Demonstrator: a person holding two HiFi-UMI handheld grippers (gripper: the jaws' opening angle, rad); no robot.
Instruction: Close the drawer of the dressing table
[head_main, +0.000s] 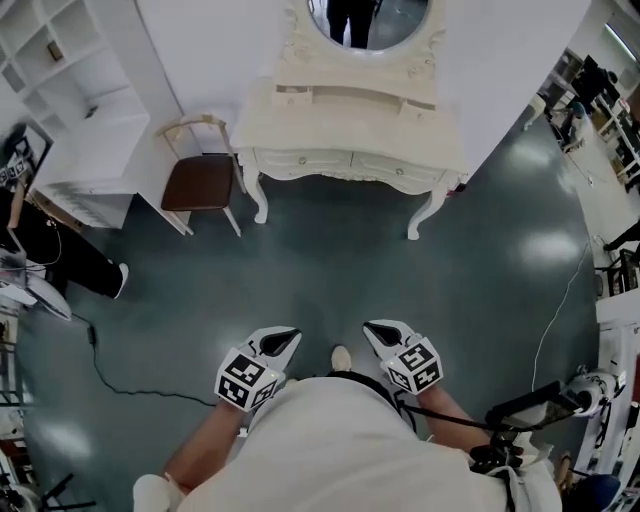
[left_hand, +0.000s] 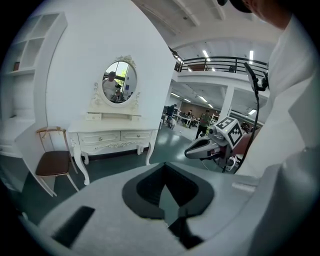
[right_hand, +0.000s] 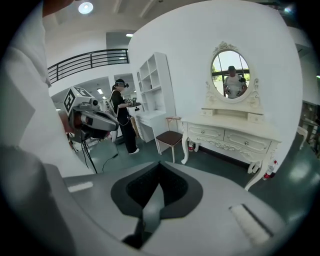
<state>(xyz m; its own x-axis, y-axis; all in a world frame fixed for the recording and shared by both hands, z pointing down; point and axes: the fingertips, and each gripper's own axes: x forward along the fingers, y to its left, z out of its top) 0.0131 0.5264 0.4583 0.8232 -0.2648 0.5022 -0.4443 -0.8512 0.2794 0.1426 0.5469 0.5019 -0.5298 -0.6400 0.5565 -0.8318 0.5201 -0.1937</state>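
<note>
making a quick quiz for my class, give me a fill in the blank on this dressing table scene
1. The mirror above the dressing table is ___ in shape.
2. The chair has a seat coloured ___.
3. In the head view, the chair stands to the ___ of the dressing table.
4. The left gripper and the right gripper, both shut and apart from the table, hold ___.

Missing words: oval; brown; left; nothing
</note>
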